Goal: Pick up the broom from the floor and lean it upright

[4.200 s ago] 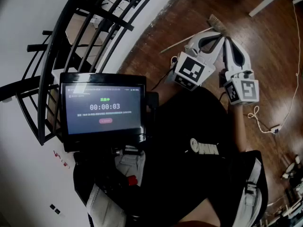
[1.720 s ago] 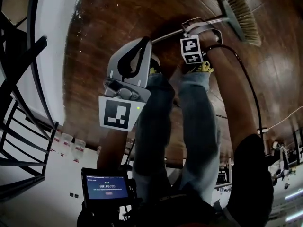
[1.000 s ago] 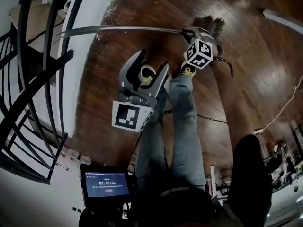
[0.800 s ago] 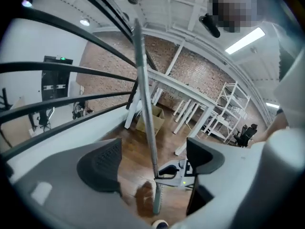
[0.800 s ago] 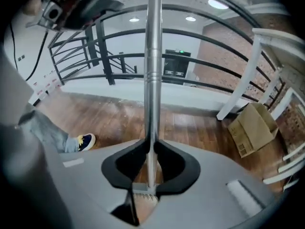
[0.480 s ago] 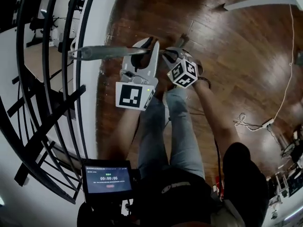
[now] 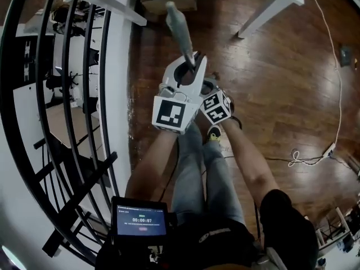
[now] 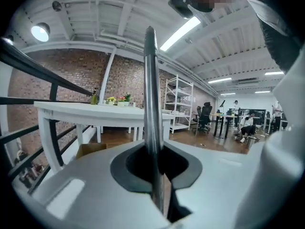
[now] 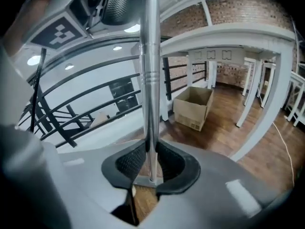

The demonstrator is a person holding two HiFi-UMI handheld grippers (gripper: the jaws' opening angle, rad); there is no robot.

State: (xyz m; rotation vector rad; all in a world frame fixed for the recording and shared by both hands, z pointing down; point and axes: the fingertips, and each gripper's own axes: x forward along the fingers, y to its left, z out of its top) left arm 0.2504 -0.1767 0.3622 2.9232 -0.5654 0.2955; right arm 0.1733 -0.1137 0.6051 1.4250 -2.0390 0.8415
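The broom's metal handle stands nearly upright, its top end toward my head; the brush end is hidden below the grippers. My left gripper sits high on the handle, its jaws closing tight around the shaft, which runs through the notch of the left gripper. Just below and to the right, my right gripper is shut on the same handle; in the right gripper view the pads of the right gripper clamp the shaft on both sides. The left gripper shows above it there.
A black curved stair railing runs along the left, beside a white wall base. A cardboard box and white table legs stand ahead on the wooden floor. A white cable lies to the right. A tablet hangs at my chest.
The broom handle has swung from lying level to nearly upright. Both grippers rose with it, and the left gripper's jaws went from wide open to tight around the shaft.
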